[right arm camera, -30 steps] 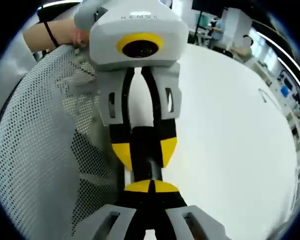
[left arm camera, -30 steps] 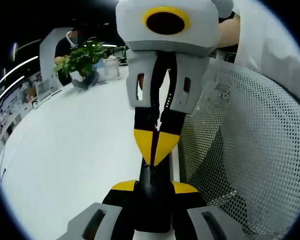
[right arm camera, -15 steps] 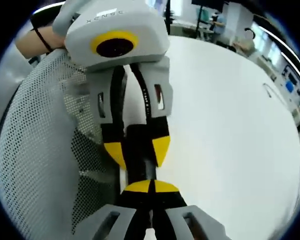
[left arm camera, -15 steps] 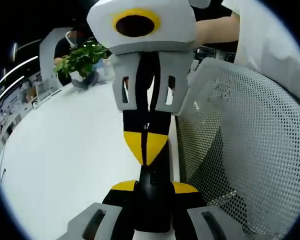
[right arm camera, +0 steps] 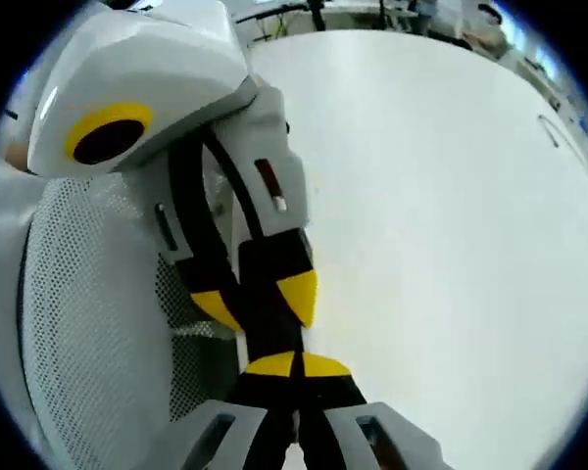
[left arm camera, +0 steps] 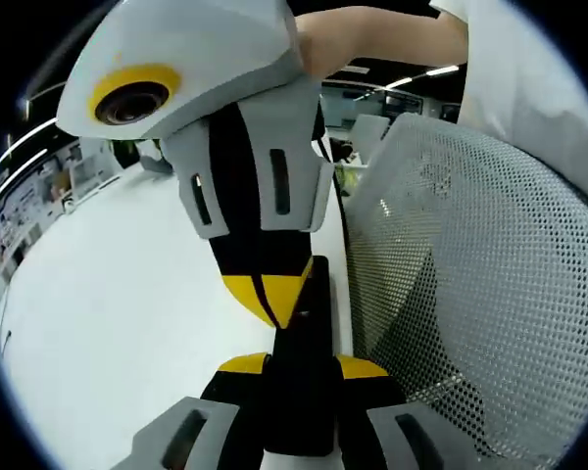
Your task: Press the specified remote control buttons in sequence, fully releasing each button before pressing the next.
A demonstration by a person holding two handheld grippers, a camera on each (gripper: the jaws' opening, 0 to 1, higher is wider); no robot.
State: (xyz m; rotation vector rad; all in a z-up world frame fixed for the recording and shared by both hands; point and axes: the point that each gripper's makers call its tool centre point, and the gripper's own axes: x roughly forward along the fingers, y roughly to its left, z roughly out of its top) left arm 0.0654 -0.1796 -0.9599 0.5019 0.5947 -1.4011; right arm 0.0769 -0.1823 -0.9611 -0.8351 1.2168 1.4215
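The left gripper (left arm camera: 299, 364) clamps the black remote (left arm camera: 309, 313). The right gripper (right arm camera: 296, 365), jaws closed and empty, presses one button squarely, then lifts fully clear.

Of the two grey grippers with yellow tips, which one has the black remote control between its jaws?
The left gripper: its yellow tips flank the black remote control, whereas the right gripper has its tips closed together, nothing between them.
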